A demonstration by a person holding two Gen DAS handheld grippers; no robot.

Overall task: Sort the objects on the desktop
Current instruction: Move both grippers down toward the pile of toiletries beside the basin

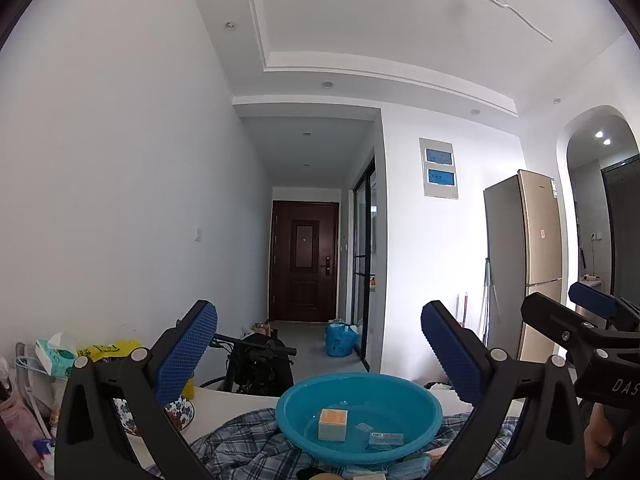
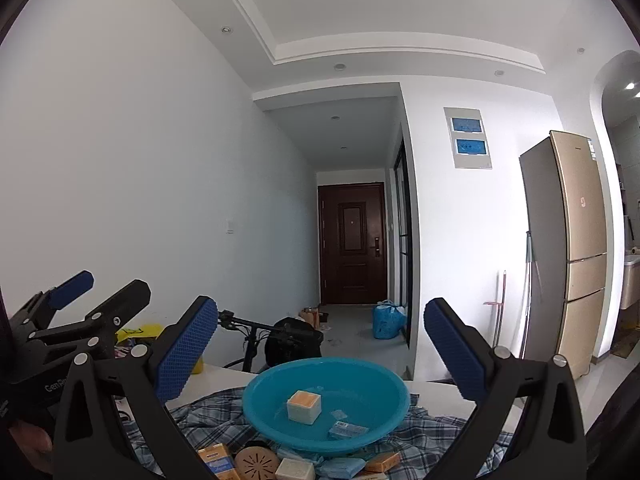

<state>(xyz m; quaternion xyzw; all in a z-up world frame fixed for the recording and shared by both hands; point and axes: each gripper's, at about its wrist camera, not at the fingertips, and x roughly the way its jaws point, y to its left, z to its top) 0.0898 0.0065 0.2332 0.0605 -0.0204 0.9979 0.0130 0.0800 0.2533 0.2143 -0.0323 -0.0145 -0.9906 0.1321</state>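
A blue plastic basin (image 1: 416, 400) (image 2: 376, 380) sits on a plaid cloth (image 1: 240, 436) (image 2: 208, 412) on the white table. In it lie a white box with an orange top (image 1: 333, 423) (image 2: 304, 405) and a small blue packet (image 1: 385, 440) (image 2: 347, 430). Several small boxes and packets lie in front of the basin (image 2: 296, 466). My left gripper (image 1: 316, 356) is open and empty above the basin's near side. My right gripper (image 2: 320, 356) is open and empty, also raised above the basin. Each gripper shows at the edge of the other's view.
A patterned bowl (image 1: 180, 410) sits left of the basin. Tissue packs and a yellow bag (image 1: 108, 350) stand at the far left. A bicycle (image 2: 256, 340) stands beyond the table. A fridge (image 2: 568, 248) is at the right.
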